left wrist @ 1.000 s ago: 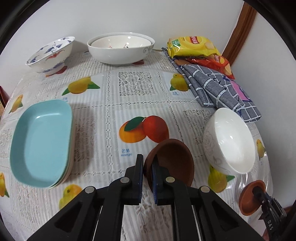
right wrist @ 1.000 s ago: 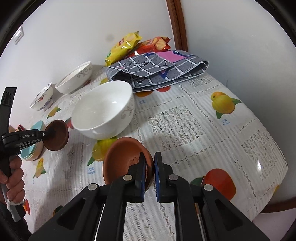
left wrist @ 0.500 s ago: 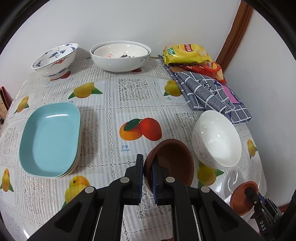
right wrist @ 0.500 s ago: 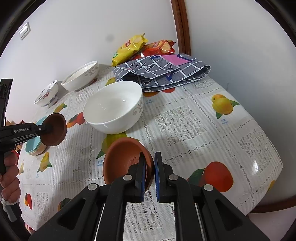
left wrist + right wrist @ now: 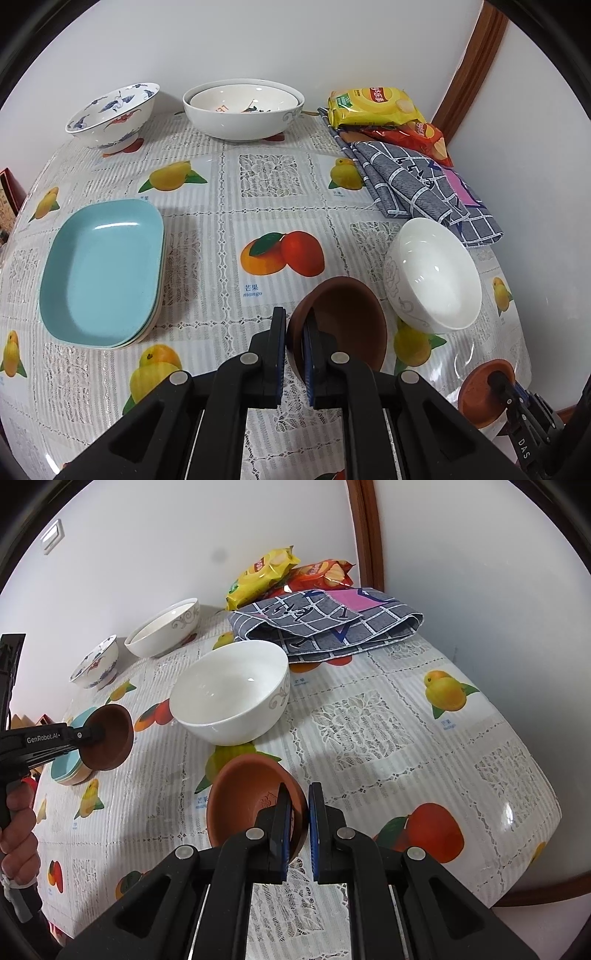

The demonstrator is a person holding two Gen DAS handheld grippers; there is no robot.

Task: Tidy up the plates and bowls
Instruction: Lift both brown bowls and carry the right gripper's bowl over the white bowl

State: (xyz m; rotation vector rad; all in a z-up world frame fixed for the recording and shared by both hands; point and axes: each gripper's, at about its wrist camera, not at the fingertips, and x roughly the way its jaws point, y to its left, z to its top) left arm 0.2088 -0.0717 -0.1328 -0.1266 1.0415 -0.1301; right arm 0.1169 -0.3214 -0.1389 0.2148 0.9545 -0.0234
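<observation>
**Ana:** Both views have pulled back from the tabletop since a second ago, so more of it shows; each hand kept its bowl the whole time.

**Ben:** What are the jaws doing?

**Ana:** The left gripper (image 5: 294, 345) is pinched on the rim of a dark brown clay bowl (image 5: 345, 325), tilted on edge. The right gripper (image 5: 298, 825) is pinched the same way on a lighter terracotta clay bowl (image 5: 247, 797).

**Ben:** And the rest of the crockery?

**Ana:** From the left wrist: a stack of pale blue rectangular plates (image 5: 103, 269) at nine o'clock, a blue-and-red patterned porcelain bowl (image 5: 114, 114) at eleven, two nested white bowls (image 5: 243, 109) at twelve, and a plain white ceramic bowl (image 5: 434, 273) at three, just beside the dark one.

**Ben:** How far along, then?

**Ana:** Partway, I'd say. Plates are stacked and one pair is nested; the two clay bowls are off the fruit-print tablecloth (image 5: 266, 184), probably to be nested. The plain white and patterned bowls stand alone.
</observation>
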